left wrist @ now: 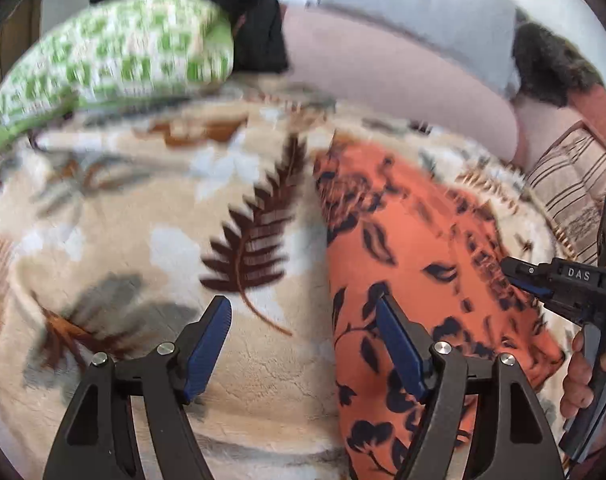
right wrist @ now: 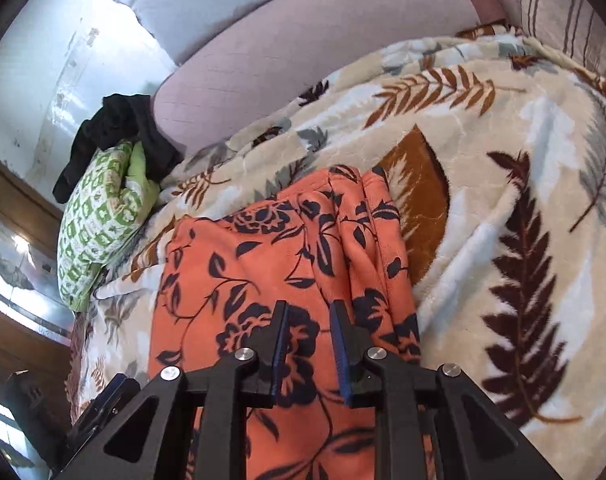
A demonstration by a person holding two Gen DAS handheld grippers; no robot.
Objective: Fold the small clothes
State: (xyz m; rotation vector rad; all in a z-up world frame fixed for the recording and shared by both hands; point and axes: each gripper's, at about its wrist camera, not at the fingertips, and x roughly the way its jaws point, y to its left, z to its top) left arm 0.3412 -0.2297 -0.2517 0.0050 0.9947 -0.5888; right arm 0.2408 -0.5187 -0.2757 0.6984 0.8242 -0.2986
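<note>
Both tongs [left wrist: 303, 336] over orange garment [right wrist: 271, 248]

home bedroom. bed covered w/ a plush cream blanket [right wrist: 483, 152] printed w/ brown and grey leaves; mauve quilted sheet [right wrist: 303, 60] beyond it; grey pillow [right wrist: 207, 4] at the head against a pale wall [right wrist: 43, 60]. green-and-white patterned pillow [right wrist: 99, 216] at the bed's edge, dark garment [right wrist: 115, 128] heaped on it. striped cushion [left wrist: 575, 184] to one side. orange floral garment [right wrist: 271, 248] laid flat on the blanket. wooden trim [right wrist: 11, 200] low on the wall.
</note>
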